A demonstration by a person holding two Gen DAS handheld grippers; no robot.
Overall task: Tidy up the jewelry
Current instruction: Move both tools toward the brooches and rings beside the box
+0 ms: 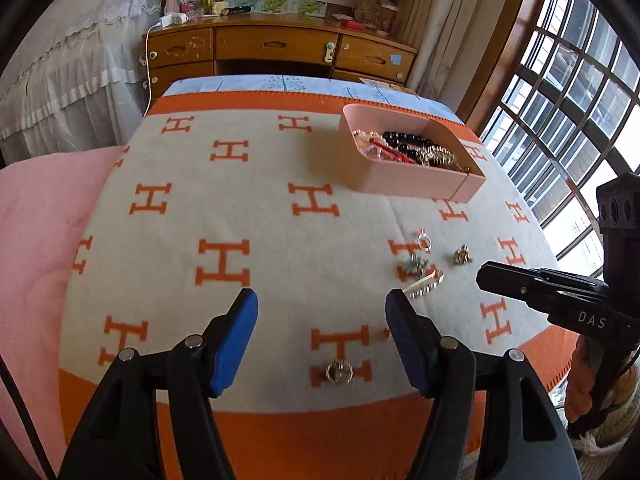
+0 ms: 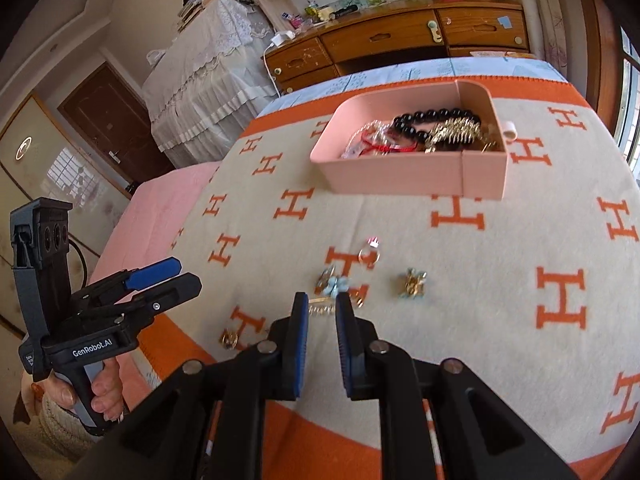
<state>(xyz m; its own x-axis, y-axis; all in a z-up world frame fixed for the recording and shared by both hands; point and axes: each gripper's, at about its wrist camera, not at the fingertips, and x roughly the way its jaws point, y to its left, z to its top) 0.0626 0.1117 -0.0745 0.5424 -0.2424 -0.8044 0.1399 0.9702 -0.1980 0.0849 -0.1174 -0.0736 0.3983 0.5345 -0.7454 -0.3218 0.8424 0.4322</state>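
While the left gripper (image 1: 322,312) hung wide open above the blanket (image 1: 256,208), the right gripper (image 2: 322,308) stood narrowly parted, empty, near the hair clip (image 2: 324,305).

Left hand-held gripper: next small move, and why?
Probably lower the left hand-held gripper onto the round gold brooch and close. Its jaws stand open with nothing between them, the brooch lies loose on the blanket just beneath, and the pink box already holds other jewelry.
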